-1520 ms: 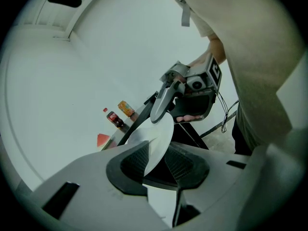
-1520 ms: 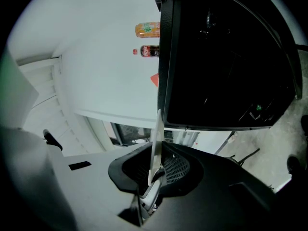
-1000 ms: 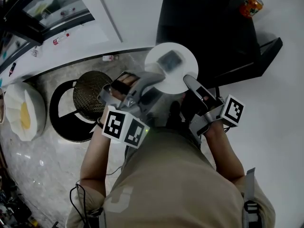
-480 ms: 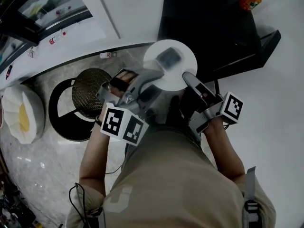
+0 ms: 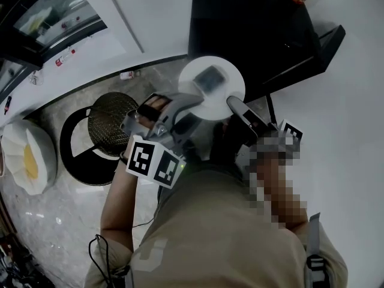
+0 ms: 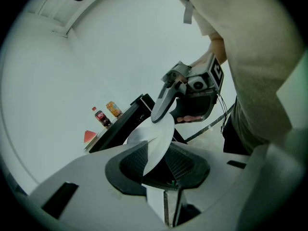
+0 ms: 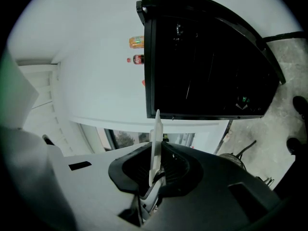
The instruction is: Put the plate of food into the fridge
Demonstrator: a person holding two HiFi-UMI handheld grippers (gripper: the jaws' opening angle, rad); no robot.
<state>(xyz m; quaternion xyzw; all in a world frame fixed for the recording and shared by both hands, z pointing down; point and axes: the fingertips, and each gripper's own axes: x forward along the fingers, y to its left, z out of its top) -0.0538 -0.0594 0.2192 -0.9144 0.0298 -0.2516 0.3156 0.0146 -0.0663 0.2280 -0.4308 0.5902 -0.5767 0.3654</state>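
A white plate (image 5: 211, 87) carries a dark piece of food (image 5: 208, 77), and I hold it level between both grippers in front of the black fridge (image 5: 252, 29). My left gripper (image 5: 191, 104) is shut on the plate's left rim. My right gripper (image 5: 231, 104) is shut on its right rim. In the left gripper view the plate (image 6: 156, 146) runs slanted between the jaws of the left gripper (image 6: 159, 162), and the other gripper's finger (image 6: 163, 105) rests on its far edge. In the right gripper view the plate (image 7: 155, 146) shows edge-on in the right gripper (image 7: 155, 165), facing the fridge's dark open inside (image 7: 207, 57).
The fridge door (image 5: 306, 56) hangs open to the right. On top of the fridge are an orange can (image 6: 113, 109), a cola bottle (image 6: 100, 117) and a watermelon slice (image 6: 89, 136). A round woven stool (image 5: 111, 122) and a white bowl-shaped seat (image 5: 27, 155) stand at the left. A small bottle (image 5: 126, 75) lies by the wall.
Both grippers have carried the plate a little closer to the black fridge, with the grip unchanged. The view has shifted, so the can on top now sits at the frame's edge.
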